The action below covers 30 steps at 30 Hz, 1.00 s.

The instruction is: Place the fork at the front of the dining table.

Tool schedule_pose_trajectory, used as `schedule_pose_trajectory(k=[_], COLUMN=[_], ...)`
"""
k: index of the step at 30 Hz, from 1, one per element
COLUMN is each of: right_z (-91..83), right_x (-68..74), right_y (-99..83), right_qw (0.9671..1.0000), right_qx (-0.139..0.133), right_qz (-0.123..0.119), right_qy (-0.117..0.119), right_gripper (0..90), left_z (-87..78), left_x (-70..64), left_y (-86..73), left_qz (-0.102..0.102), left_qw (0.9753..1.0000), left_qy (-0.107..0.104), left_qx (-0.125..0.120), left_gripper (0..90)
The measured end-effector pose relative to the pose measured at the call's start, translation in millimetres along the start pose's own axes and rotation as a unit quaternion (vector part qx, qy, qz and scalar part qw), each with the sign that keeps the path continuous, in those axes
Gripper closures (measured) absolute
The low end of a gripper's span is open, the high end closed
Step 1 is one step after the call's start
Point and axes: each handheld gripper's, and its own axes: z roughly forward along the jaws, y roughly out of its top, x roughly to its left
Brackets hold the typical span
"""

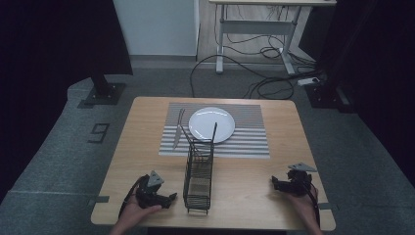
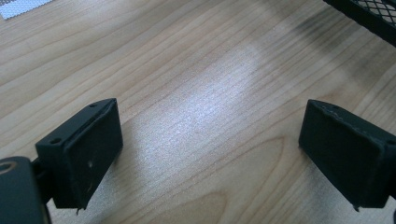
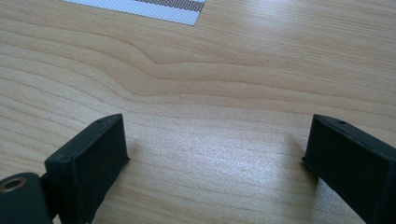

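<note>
A tall black wire rack (image 1: 198,177) stands on the wooden table (image 1: 142,147) between my two grippers. Two thin dark utensils (image 1: 214,132) lean up out of its far end. Behind it a white plate (image 1: 211,124) lies on a striped placemat (image 1: 244,142), with silver cutlery (image 1: 177,134) just left of the plate. My left gripper (image 1: 170,198) rests near the front edge, left of the rack, open over bare wood (image 2: 210,126). The right gripper (image 1: 275,184) sits to the rack's right, also open with nothing between its pads (image 3: 215,135).
The rack's mesh edge (image 2: 369,14) shows at the top right of the left gripper view, and a placemat corner (image 3: 154,9) at the top of the right gripper view. Bare wood lies around both grippers. Beyond the table are grey carpet, cables (image 1: 264,83) and a desk frame (image 1: 254,29).
</note>
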Motion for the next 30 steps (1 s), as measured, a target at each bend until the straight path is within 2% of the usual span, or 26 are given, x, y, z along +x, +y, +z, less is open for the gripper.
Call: schedule_pose_trajectory(k=[6,11,12,15,26,30], right_z=[-3.2,-6.3,-7.9,-9.1,-25.0,-29.6], right_x=[2.9,9.4,12.6,14.8,28.7,32.2], right_y=[-1.1,-2.4,-1.3,-0.4,14.9,24.4], right_qw=[1.0000,0.9993,0.9990,0.9989,0.9978,0.9971], right_qx=[0.000,-0.023,-0.034,-0.039,-0.061,-0.072], right_qz=[0.003,-0.014,-0.017,-0.016,-0.022,-0.016], right_qy=[-0.004,-0.024,-0.022,-0.022,0.013,0.016], right_gripper=[9.5,12.2,11.8,11.7,12.7,13.6], left_z=[0.1,0.2,0.2,0.2,0.2,0.2], left_x=[-0.3,-0.3,-0.4,-0.5,-1.0,-1.0], left_y=[0.1,0.1,0.1,0.1,0.1,0.1], left_qz=[-0.001,-0.001,-0.001,-0.001,-0.004,-0.004], left_qw=[1.0000,1.0000,1.0000,1.0000,1.0000,1.0000], left_qy=[0.001,0.001,0.001,0.002,0.003,0.003], left_qx=[0.000,0.000,0.000,0.000,0.000,0.000], left_gripper=[6.0,6.0,6.0,6.0,6.1,6.0])
